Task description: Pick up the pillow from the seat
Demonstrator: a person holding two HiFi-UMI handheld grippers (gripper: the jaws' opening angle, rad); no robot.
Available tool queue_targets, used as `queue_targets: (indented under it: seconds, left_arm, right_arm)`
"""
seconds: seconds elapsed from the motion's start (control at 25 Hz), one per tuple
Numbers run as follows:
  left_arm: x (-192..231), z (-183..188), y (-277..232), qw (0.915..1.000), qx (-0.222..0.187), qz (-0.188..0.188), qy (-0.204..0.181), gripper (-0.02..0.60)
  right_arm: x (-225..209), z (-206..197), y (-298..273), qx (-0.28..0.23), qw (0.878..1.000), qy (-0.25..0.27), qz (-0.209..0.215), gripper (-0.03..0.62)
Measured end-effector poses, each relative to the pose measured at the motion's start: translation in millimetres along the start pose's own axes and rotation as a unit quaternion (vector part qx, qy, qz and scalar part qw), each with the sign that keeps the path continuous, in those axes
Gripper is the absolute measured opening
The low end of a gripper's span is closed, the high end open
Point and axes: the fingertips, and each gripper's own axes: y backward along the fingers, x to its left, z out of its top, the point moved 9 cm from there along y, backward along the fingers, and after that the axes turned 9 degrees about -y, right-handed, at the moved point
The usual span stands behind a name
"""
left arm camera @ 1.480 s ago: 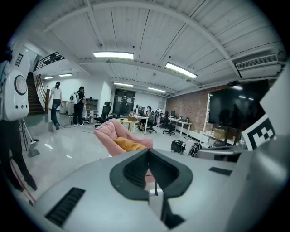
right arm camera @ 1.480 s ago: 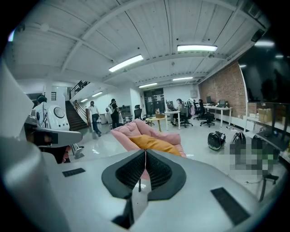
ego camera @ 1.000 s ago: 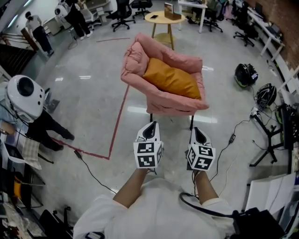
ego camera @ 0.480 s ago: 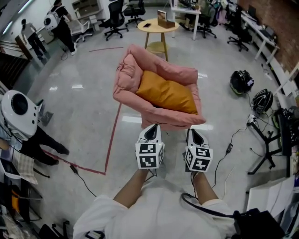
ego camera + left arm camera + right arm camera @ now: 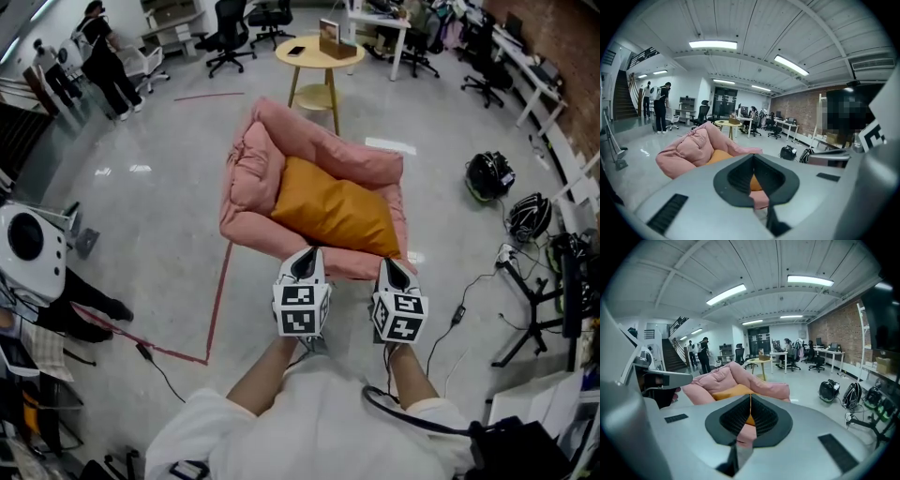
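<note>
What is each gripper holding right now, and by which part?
Nothing. The left gripper and the right gripper both have their jaws together and empty. The orange fabric pillow lies untouched on the seat of the pink padded armchair.

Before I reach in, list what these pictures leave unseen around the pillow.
Pillow underside: head view, hidden against the pink chair.
Pillow's near side: left gripper view, behind the left claw's body.
Chair legs: head view, under the seat.
Yellow table items: too small.

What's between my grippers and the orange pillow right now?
Only the front rim of the pink armchair, as the head view shows, separates the left gripper and right gripper from the orange pillow.
</note>
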Motion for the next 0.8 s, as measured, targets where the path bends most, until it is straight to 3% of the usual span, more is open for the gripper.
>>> queue_targets:
  seconds: [0.44,0.8]
  left_arm:
    - [51.8,10.2,-94.2,0.9988,0.031,-0.008,0.037,0.005]
    - [59.7,-11.9,-133.8,0.9952,0.068,-0.022,0.068,0.005]
  right_arm:
    - [0.7,36.2,-94.5,0.04,0.999,0.017,0.004,0.029]
    - [-9.5,35.0,-127.3,0.07,0.998,0.005,0.007,0.029]
